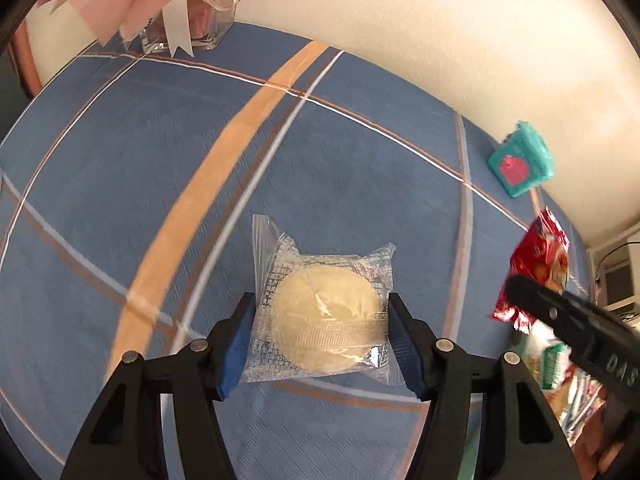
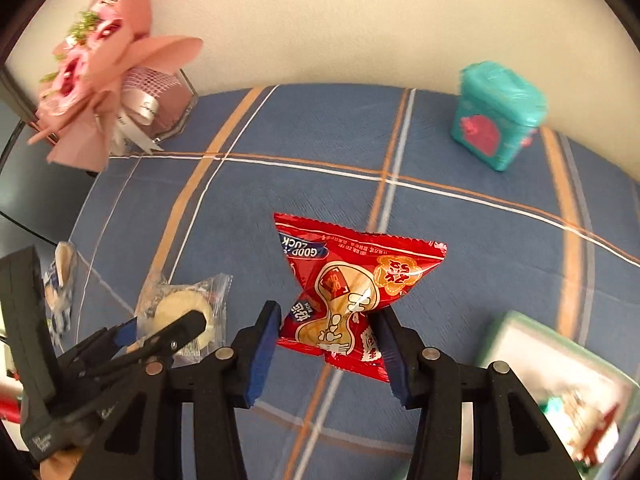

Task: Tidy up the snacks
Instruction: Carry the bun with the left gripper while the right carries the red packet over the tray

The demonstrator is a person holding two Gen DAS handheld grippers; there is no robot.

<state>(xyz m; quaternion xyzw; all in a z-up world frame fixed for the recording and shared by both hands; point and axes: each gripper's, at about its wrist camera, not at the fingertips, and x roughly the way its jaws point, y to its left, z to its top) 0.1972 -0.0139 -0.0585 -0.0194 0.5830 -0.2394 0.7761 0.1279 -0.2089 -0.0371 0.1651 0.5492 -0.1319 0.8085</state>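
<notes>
Left wrist view, nearest first: left gripper [image 1: 322, 336] at 6 o'clock, jaws about half closed, blue pads pressing both sides of a clear-wrapped round pastry [image 1: 326, 320]. Wrapper edges crumple against the pads, so the grip looks real. Pastry appears lifted clear of the blue plaid tablecloth [image 1: 140, 160], though I can't be certain it's off the surface. Squeezing across the cake's width makes sense: the film alone would slip.

Right wrist view, 6 o'clock: right gripper [image 2: 326, 344], jaws narrowed further, pinching the waist of a red snack packet [image 2: 356, 292]. Packet bulges above and below the pads, pinched into a bow-tie shape. Gripping the soft middle lets the pads bite film without crushing much of the contents, I'd guess.

At 4 o'clock in the right view, a blurred green-rimmed box [image 2: 560, 384] with packets inside, probably the destination. At 8 o'clock, the other gripper with its pastry.

Farther out: teal tin [image 2: 496, 116] at 1 o'clock near the wall, well apart from both snacks. Pink bouquet [image 2: 104, 80] at 10 o'clock, standing in a clear holder against the wall, out of the working area.

Judgement: both snacks are picked, transfer pending.
</notes>
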